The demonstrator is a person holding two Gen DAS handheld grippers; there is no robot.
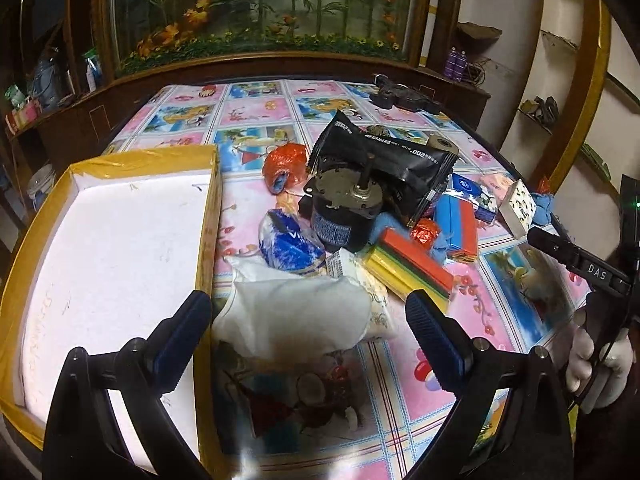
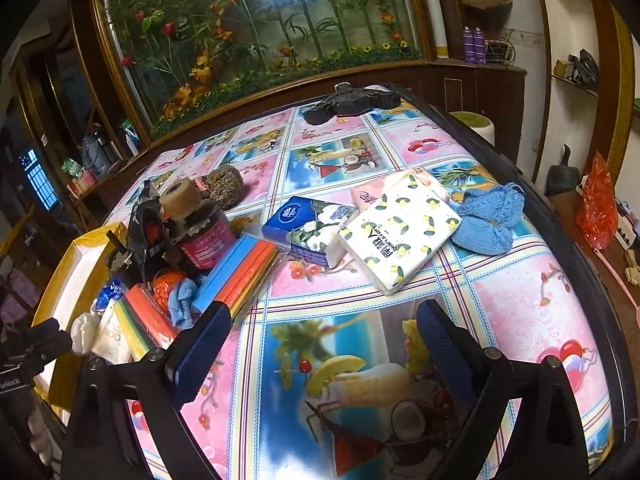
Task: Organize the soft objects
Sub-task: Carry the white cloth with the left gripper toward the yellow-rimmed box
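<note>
We hold the left tool [image 1: 308, 320] with its fingers apart around a white soft bag [image 1: 296, 312] lying on the tabletop [image 1: 420, 380] beside the foam-lined box [image 1: 112, 248]. Our right tool [image 2: 324, 340] hangs spread over bare tabletop, near the lemon-print tissue pack [image 2: 400, 236].

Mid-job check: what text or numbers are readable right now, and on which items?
"DAS": on the right gripper, seen from the left wrist view.
".002": on the black foil pouch.
Lemon-print tissue pack: large print, not legible.
Blue tissue pack, red jar label, motor label: too small.
</note>
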